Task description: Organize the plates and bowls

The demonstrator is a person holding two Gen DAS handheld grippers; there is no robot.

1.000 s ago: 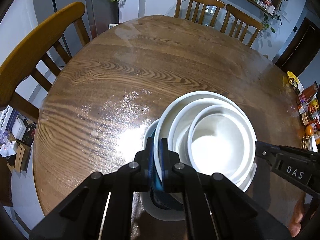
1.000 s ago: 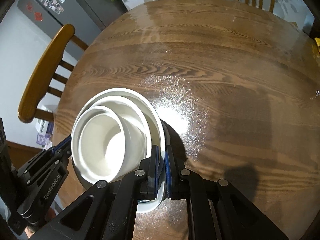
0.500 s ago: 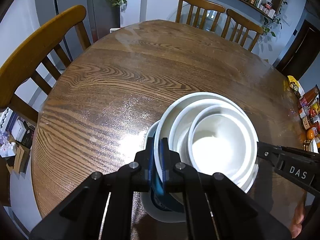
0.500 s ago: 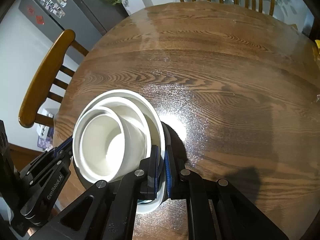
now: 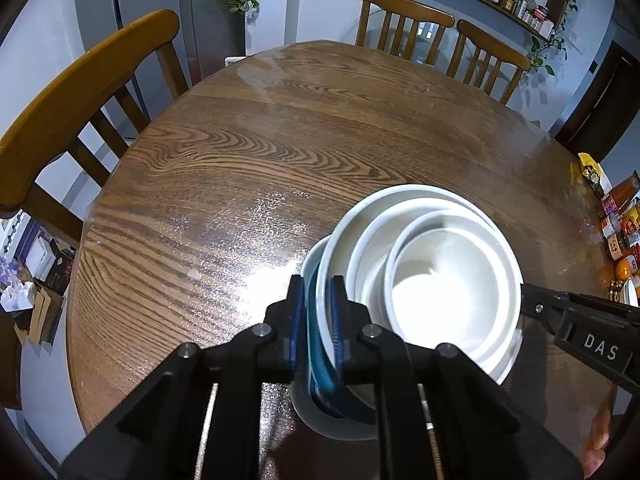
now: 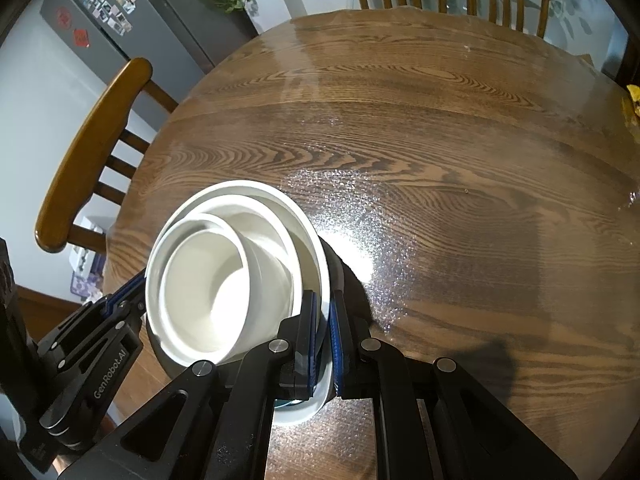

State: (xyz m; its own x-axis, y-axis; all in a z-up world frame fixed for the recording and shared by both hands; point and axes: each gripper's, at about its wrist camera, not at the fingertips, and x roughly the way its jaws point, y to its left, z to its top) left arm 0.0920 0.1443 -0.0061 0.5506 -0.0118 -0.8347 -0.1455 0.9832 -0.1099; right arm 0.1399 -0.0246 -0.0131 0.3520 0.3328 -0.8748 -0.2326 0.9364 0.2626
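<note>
White bowls (image 5: 452, 300) sat nested in a stack above the round wooden table (image 5: 248, 168), held up from both sides. On the stack's left rim, my left gripper (image 5: 318, 320) was clamped, blue pads pinching the outer bowl's edge together with the grey plate (image 5: 304, 276) beneath it. On the stack's right rim, my right gripper (image 6: 322, 336) was likewise clenched on the outer bowl's edge. Beyond the table stood a wooden chair (image 5: 80, 92).

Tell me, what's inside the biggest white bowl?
Inside the biggest white bowl sits a middle bowl, and in that the smallest bowl, which looks empty. The nested bowls cover the big bowl's bottom. A plate peeks out underneath.
</note>
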